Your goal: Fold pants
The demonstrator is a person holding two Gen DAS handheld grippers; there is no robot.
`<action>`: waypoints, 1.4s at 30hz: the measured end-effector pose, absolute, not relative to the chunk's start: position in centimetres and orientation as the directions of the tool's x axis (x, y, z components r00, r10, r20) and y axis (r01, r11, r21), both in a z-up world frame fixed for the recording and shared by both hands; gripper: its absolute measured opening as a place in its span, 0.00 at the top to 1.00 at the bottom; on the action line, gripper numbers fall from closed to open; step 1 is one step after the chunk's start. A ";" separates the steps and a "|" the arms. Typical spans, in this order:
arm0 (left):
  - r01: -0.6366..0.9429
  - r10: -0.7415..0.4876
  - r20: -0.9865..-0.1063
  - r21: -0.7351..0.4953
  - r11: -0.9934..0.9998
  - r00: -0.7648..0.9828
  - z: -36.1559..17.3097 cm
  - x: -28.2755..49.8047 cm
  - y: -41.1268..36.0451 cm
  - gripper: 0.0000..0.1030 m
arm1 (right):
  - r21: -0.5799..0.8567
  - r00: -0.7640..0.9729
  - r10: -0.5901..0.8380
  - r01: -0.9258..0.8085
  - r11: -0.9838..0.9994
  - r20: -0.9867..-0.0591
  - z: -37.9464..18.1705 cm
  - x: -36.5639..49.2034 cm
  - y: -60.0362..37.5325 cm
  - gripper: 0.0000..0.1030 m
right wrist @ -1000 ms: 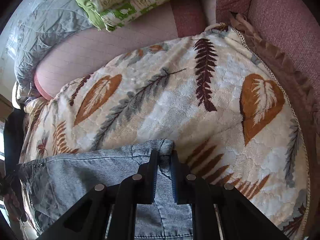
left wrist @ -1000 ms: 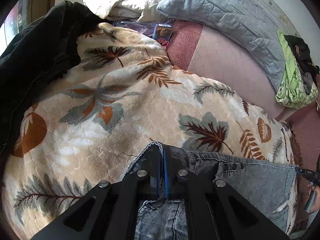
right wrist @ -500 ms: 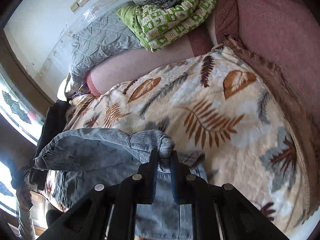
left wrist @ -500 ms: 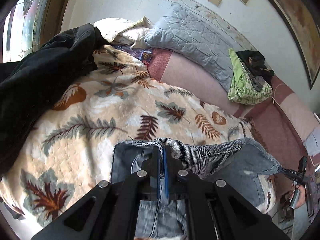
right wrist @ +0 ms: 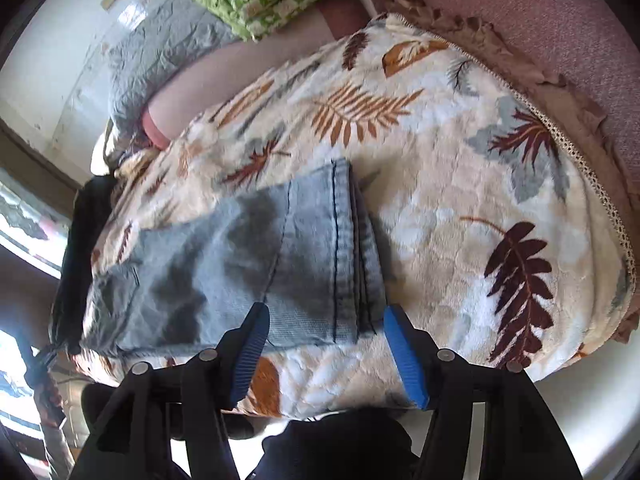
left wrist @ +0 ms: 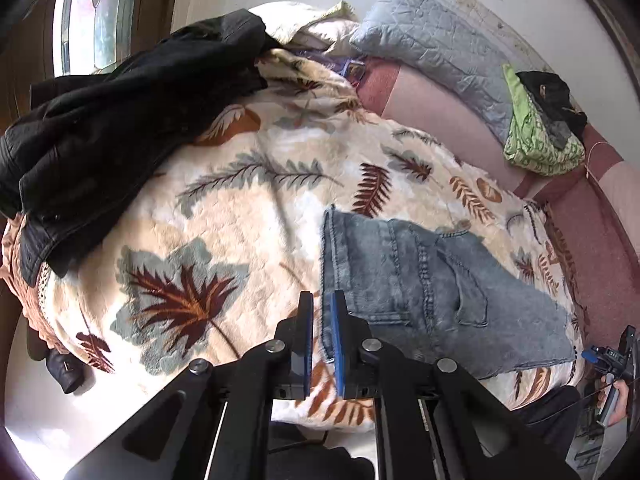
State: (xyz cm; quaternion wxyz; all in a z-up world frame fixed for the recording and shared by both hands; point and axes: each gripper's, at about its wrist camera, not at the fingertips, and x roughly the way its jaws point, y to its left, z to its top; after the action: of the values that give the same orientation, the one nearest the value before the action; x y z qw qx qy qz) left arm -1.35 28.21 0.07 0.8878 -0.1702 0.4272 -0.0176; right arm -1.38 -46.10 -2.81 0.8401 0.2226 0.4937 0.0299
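The folded blue jeans (left wrist: 424, 284) lie flat on the leaf-print blanket (left wrist: 224, 216), also shown in the right wrist view (right wrist: 256, 256). My left gripper (left wrist: 321, 300) is raised above the jeans' left edge, its jaws a narrow gap apart and holding nothing. My right gripper (right wrist: 326, 312) is wide open and empty, above the jeans' right end where the hems (right wrist: 352, 248) are stacked. The right gripper also shows at the far right in the left wrist view (left wrist: 612, 360).
A black jacket (left wrist: 104, 120) lies on the blanket's left side. A grey quilted pillow (left wrist: 436, 44) and a green bundle of clothes (left wrist: 536, 136) sit along the back. Pink sofa upholstery (right wrist: 560, 20) borders the blanket on the right.
Both grippers carried the jeans' edge over, laid it down and let go. The right gripper opened wide and the left parted slightly. Both have pulled back above the folded jeans.
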 end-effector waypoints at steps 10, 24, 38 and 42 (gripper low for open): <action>0.141 -0.312 -0.769 -0.282 0.949 0.558 -2.8 2.7 15.2 0.79 | 0.544 0.475 0.375 0.292 0.787 -0.796 -5.2 2.3 -45.8 0.35; 0.154 -0.299 -0.813 -0.257 0.954 0.500 -8.7 3.8 13.7 0.79 | 0.164 0.380 0.088 0.172 0.971 -0.921 -5.2 13.1 -43.6 0.90; 0.162 -0.304 -0.802 -0.257 0.953 0.514 -8.9 3.6 13.7 0.78 | 0.292 0.478 0.161 0.213 0.932 -0.863 -1.9 6.9 -43.2 0.43; 0.151 -0.295 -0.804 -0.253 0.955 0.516 -8.8 3.7 13.6 0.78 | 0.437 0.388 0.354 0.148 0.887 -0.851 -4.1 4.1 -41.0 0.38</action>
State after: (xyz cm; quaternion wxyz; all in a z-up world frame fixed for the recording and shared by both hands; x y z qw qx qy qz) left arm 3.66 13.56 -8.80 0.8674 -0.0757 0.4748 -0.1286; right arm 4.14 -40.99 -4.05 0.8011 0.2286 0.5493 0.0643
